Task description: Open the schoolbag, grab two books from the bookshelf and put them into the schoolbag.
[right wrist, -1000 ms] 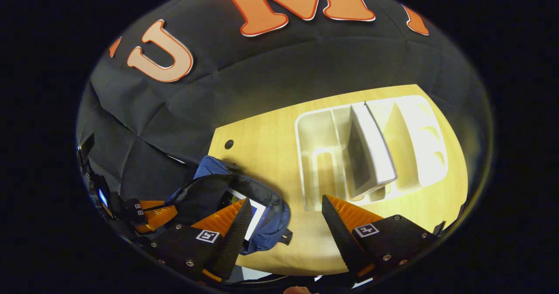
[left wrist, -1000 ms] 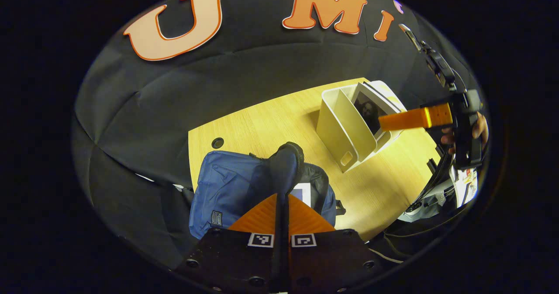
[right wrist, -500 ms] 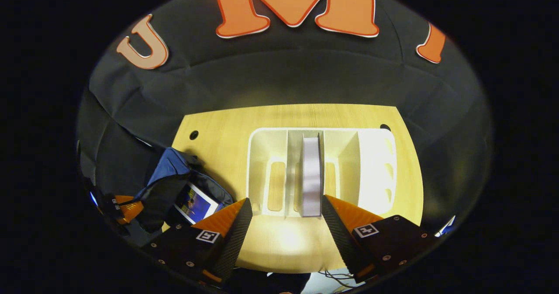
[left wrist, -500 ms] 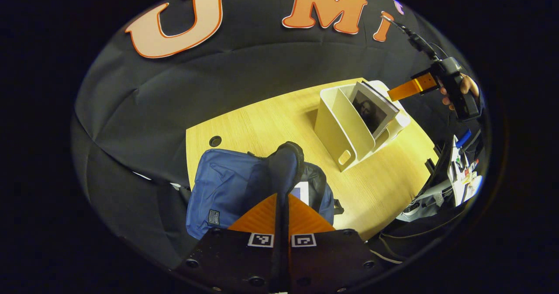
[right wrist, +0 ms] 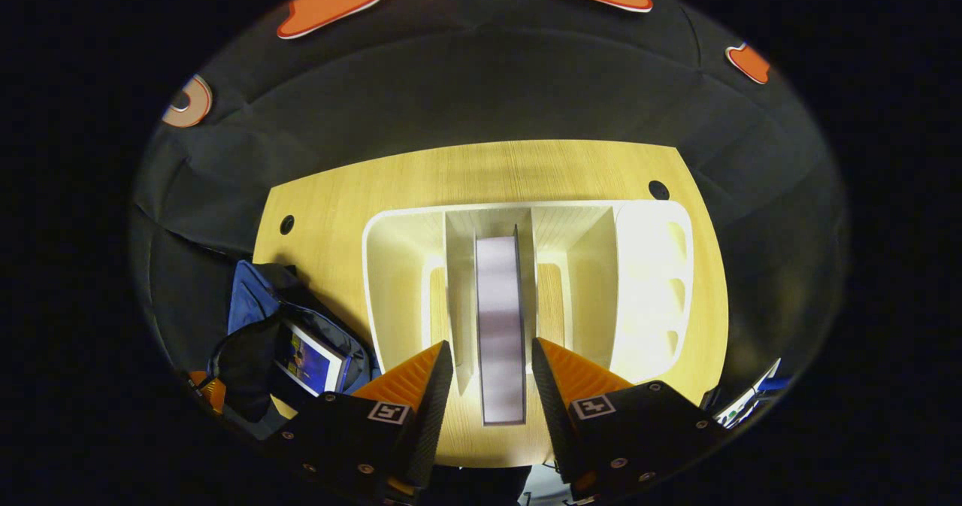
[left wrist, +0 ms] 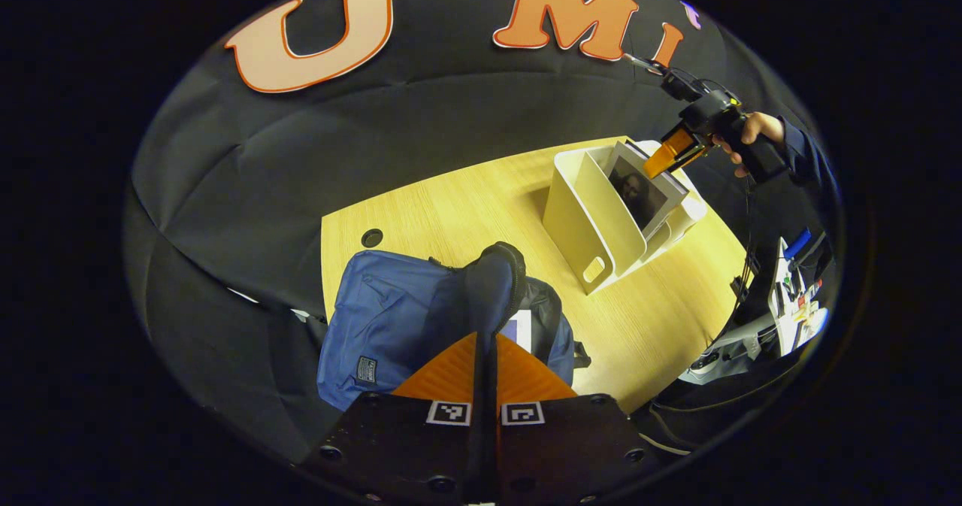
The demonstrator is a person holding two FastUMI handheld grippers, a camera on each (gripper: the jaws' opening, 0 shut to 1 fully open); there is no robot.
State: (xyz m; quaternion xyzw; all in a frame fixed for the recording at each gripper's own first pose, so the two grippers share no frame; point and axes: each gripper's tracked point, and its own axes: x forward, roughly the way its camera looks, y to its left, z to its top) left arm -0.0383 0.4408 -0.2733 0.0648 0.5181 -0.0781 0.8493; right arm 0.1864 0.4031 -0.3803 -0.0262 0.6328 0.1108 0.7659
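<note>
Above bookshelf (right wrist: 391, 280), our right gripper (right wrist: 492, 382) straddles book (right wrist: 500, 325), jaws apart, nothing gripped; we judge it stiff, light: pinch top edge. Left gripper (left wrist: 485, 340) clamps schoolbag (left wrist: 391, 318) flap.

Our left gripper (left wrist: 485, 340) has a black body dotted with round screws and two square black-and-white markers side by side. Our right gripper (right wrist: 492, 374) bears one such marker on each finger mount. Our hand (left wrist: 751, 131) emerges from a dark blue sleeve (left wrist: 798, 156).
</note>
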